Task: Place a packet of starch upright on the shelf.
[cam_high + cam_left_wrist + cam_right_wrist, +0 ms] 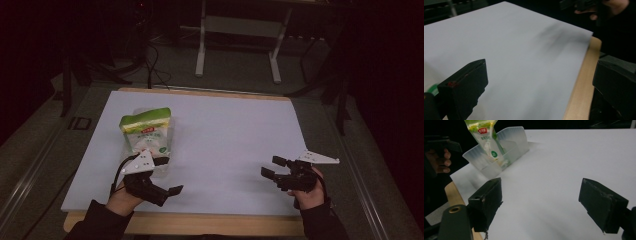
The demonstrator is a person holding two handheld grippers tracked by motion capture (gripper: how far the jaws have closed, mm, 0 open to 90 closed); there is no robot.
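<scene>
Your left hand-held gripper (167, 175) sits just on the near side of the clear plastic bin (499, 152), jaws spread wide with nothing between them. In the left gripper view those two black jaws frame bare white desk (524, 57) and its wooden front edge. A sliver of green shows at the lower left corner of that view, beside the left jaw.

Your right hand-held gripper (274, 167) rests well apart from the bin, toward the desk's right front corner, jaws parted and empty. Its jaws point back across the desk toward the bin.

Green-topped snack pouch (146, 131) stands upright in the bin, leaning a little, its white label facing you. In the right gripper view the pouch (485, 137) rises above the bin's ribbed wall; a divider inside the bin runs beside it. Which compartment holds the pouch is unclear.

Neither gripper touches the pouch.
</scene>
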